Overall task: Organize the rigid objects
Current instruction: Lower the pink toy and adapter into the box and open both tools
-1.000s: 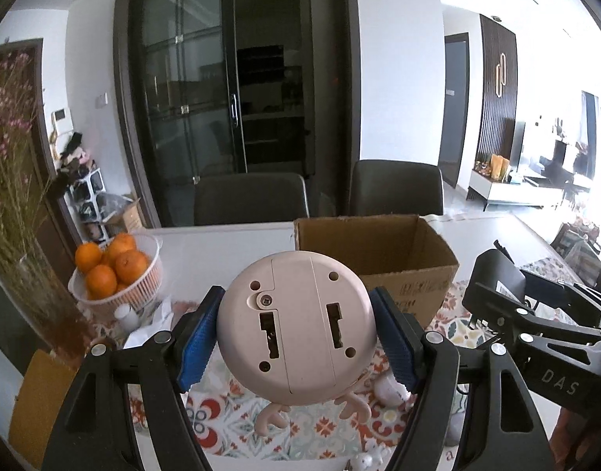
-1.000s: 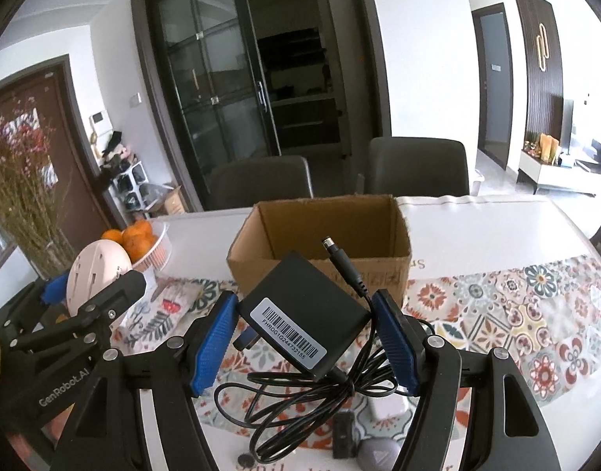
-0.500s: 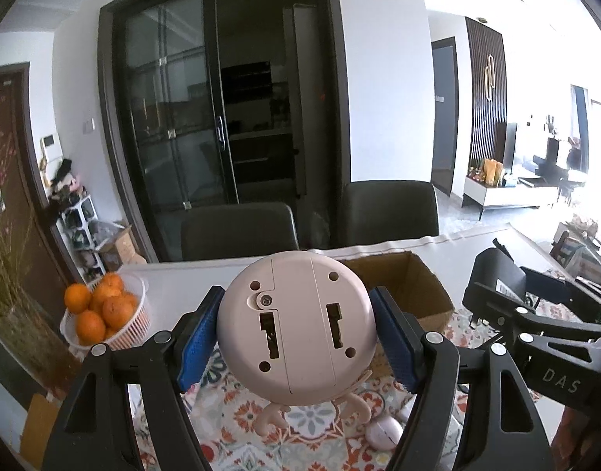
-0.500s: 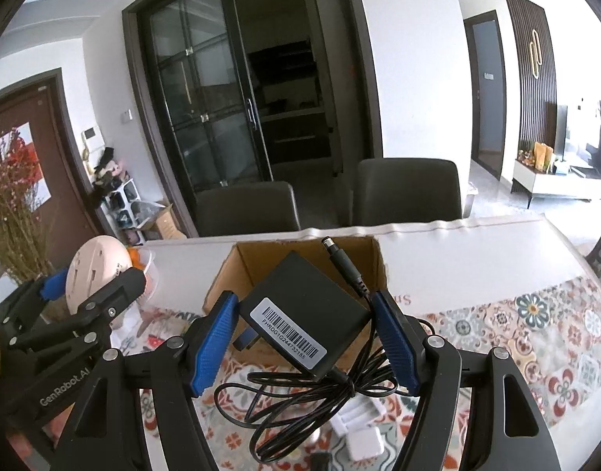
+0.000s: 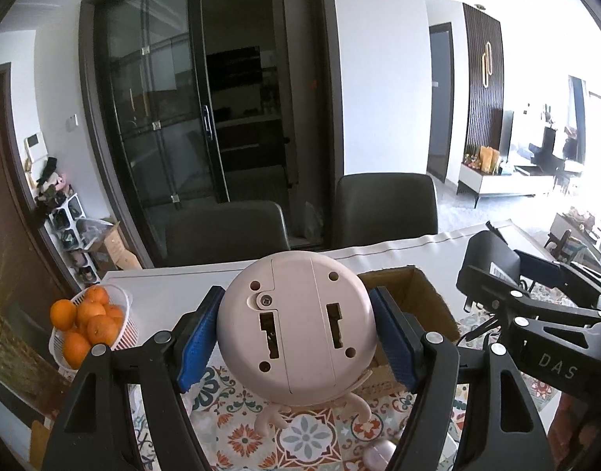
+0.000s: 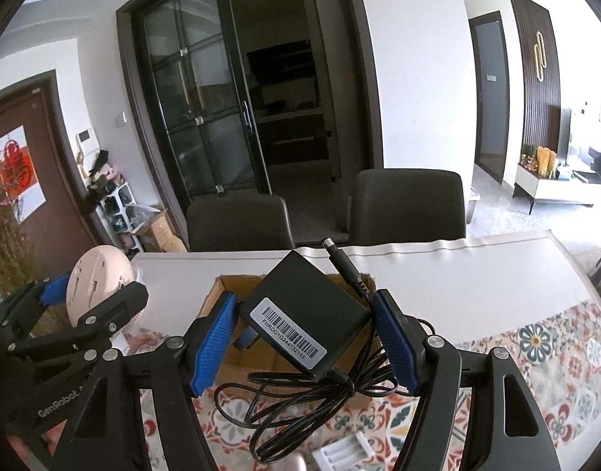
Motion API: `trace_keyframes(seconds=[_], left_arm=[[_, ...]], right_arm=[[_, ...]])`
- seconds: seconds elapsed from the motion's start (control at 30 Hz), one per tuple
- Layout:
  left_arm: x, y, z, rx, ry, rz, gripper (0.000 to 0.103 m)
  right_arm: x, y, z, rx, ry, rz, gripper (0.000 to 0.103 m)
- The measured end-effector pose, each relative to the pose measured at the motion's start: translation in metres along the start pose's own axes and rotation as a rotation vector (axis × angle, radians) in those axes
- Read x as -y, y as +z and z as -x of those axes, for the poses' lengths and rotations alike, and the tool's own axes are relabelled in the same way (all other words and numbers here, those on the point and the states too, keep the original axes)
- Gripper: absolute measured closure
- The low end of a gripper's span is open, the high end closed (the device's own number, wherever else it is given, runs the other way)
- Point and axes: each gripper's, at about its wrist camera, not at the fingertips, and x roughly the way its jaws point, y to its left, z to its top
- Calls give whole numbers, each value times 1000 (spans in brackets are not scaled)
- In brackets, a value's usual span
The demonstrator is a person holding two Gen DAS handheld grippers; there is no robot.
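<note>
L gripper (image 5: 296,337): blue pads clamped on both sides of pink round toy (image 5: 296,324), flat underside w/ battery door facing cam, small feet hanging below. Toy is off the table, held in air just short of the cardboard box (image 5: 414,294), box opening partly hidden behind it

R gripper (image 6: 306,337): pads closed on black power adapter (image 6: 308,320), barcode label up, barrel plug poking up at back. Its cable (image 6: 300,404) hangs in loose loops below the jaws, not restrained. Adapter sits in front of and above box's near wall

Box stands mid-table, near the edge of the patterned table mat (image 6: 555,357), white table beyond. Orange basket (image 5: 92,327) toward table's L edge, well apart from box. White battery holder (image 6: 341,453) on mat under R gripper

Step in hand (my read): carrying both items to the box for drop-in

How to do it well:
- get each item fully over the opening before releasing, box is small for two at once, so go one at a time
- lift adapter high enough that cable loops clear the near wall, else cable snags or tips box
- lower toy inside before letting go, round body may roll/bounce out
- keep grippers from colliding, they're close side by side
</note>
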Motion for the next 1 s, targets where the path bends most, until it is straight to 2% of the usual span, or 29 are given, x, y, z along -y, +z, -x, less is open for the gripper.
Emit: trace_keyframes(seconds=[0.37,0.73,1.0], left_arm=[[-2,13,-47,-103,-22,13,29],[5,18,-102,-238,-48,-19,29],[9,7,-134,-324,-60,-32,29]], right_arm=[[4,16,-48,-70,31,12,33],[18,18,-105,-206,53,-1,33],[24,9,-139,-302,56,2,33]])
